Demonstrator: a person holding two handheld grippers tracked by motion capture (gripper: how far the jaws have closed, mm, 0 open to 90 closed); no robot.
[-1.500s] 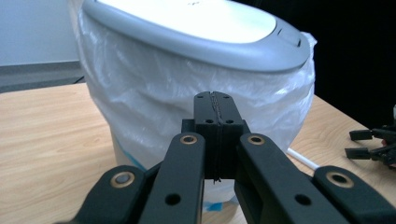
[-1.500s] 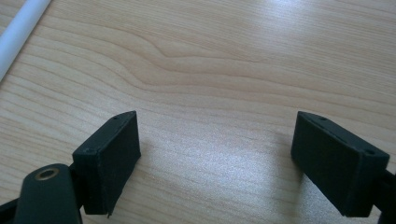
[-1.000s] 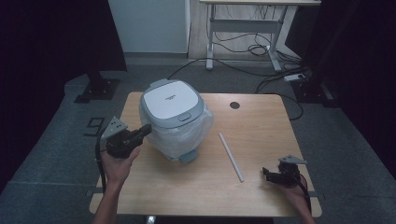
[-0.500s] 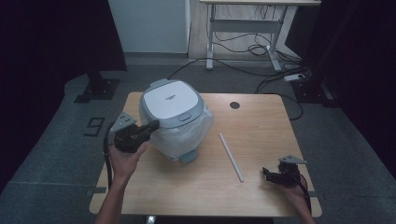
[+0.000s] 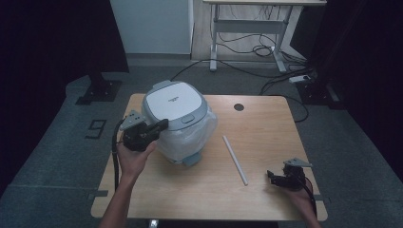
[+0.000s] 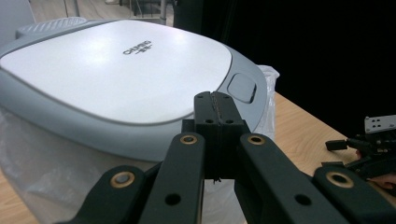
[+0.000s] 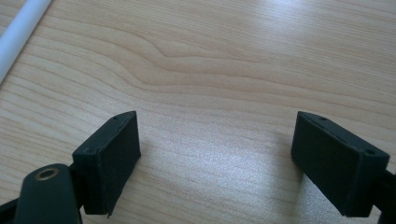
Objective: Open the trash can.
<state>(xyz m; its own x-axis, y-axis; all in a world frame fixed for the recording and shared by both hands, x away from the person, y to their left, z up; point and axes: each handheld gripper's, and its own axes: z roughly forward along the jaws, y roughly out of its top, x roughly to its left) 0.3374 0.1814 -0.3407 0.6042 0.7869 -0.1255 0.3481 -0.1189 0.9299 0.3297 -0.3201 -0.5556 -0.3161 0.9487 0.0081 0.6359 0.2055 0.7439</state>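
The left claw (image 5: 159,126) is seen with its jaws pressed together on nothing, its tips at the rim of the rice cooker (image 5: 176,102), which is wrapped below in clear plastic. The right claw (image 7: 215,154) is held wide over the bare worktop (image 5: 266,123), a white tube (image 5: 235,153) lying nearby.

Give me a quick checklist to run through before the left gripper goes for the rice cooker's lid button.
1. Left gripper shut, nothing between its jaws: ok.
2. Left gripper tip near the rice cooker lid edge; contact: cannot tell.
3. Lid button in sight and uncovered: ok.
4. Lid down on the cooker: ok.
5. Right gripper open, low over bare table, well away from the cooker: ok.
6. White tube lying flat between cooker and right gripper, off the left gripper's path: ok.
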